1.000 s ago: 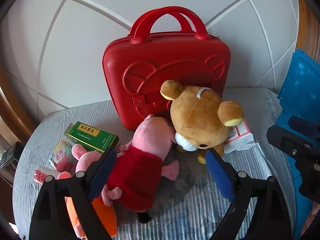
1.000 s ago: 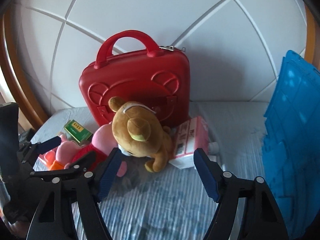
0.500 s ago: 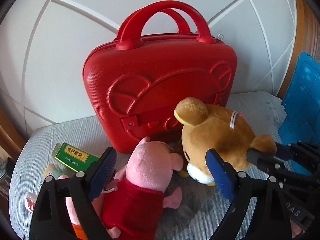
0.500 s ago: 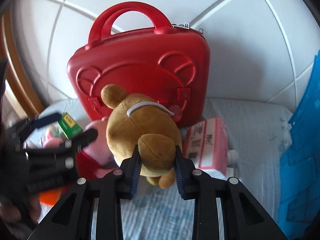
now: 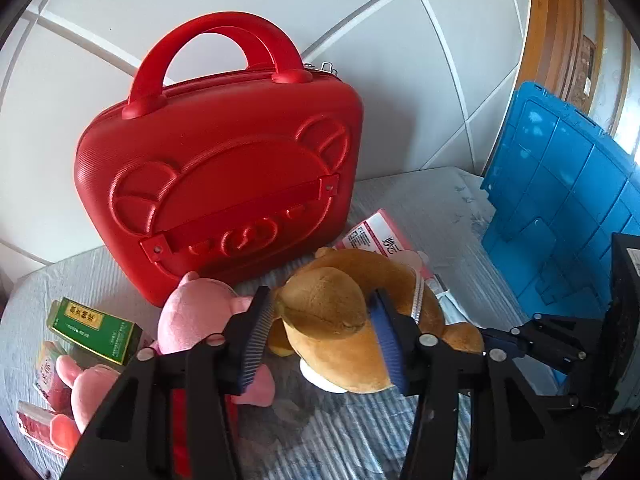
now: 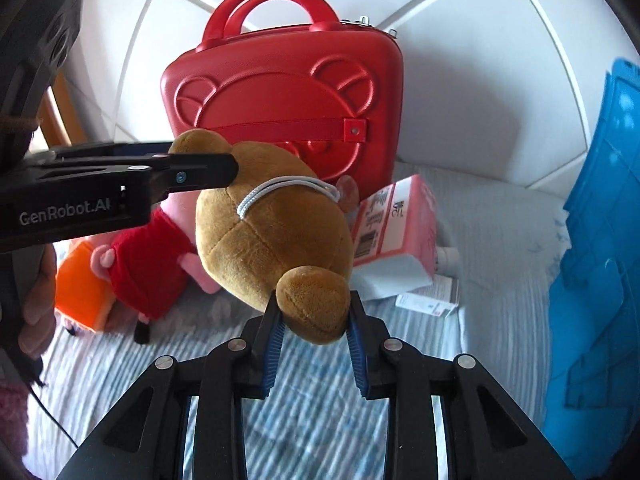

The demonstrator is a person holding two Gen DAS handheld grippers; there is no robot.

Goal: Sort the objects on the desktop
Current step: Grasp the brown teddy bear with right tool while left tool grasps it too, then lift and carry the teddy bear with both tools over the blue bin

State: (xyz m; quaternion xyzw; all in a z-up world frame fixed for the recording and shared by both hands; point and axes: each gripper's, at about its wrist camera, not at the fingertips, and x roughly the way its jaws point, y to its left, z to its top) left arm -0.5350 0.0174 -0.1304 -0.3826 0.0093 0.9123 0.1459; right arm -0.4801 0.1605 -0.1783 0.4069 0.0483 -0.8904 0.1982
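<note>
White padded wall panels with crossing seams stand behind a desk (image 5: 432, 196) covered in a grey striped cloth.

Left edge of the desk: one green box (image 5: 94, 330), two small packets, red and pink, in front of it, and one orange item (image 6: 78, 292) under the pig's legs. One pink pig toy (image 5: 192, 316) in a red dress lies next, its head toward the case.

Back centre: one red case (image 5: 224, 176) stands upright against the wall, two handles up, bear face embossed on its front.

Centre: one brown bear toy (image 6: 272, 236), just in front of the case. Only its head is clearly seen; the ear-to-ear axis runs roughly left to right across the desk, face turned down toward the cloth, white cord loop on top.

Two grippers are in use. The left gripper (image 5: 320, 320) is closing on the bear's left-side ear; the ear sits between the pads, and both pads touch it. The right gripper (image 6: 314, 316) is clamped on the opposite ear.

Right of the bear: one pink carton (image 6: 394, 224) lying on its side, with one small flat white box (image 6: 428, 300) in front of it.

Right edge: one blue crate (image 5: 560, 196).
</note>
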